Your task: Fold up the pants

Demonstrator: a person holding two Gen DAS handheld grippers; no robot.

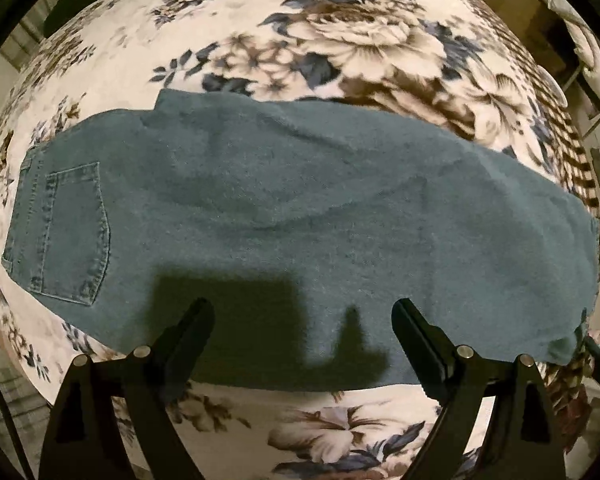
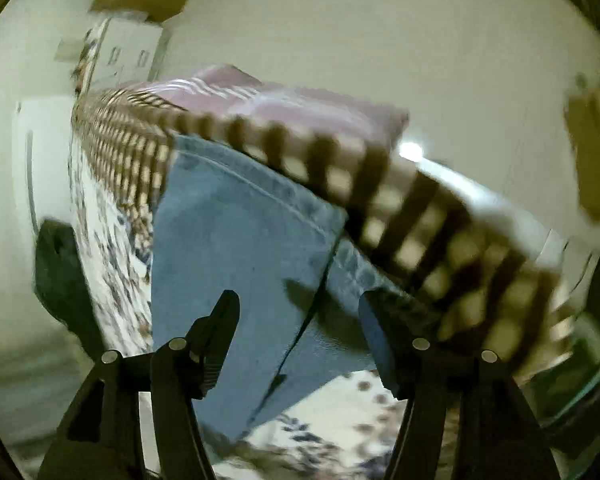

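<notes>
Black gripper [image 1: 303,316] fingers, silver pivot screws

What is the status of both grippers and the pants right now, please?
Left gripper open above pants, empty. Right gripper open over the hem end, nothing pinched. Pants flat on floral blanket, already halved lengthwise. Nothing in the way.

There is one pair of blue denim pants [image 1: 300,216] with one stitched back pocket [image 1: 76,236] showing at 9 o'clock, lying on one cream floral blanket [image 1: 340,40]. Two black two-finger grippers are counted, the left gripper [image 1: 302,312] and the right gripper [image 2: 296,304]. One pink striped pillow [image 2: 260,100] sits at 12 o'clock in the right wrist view.
</notes>
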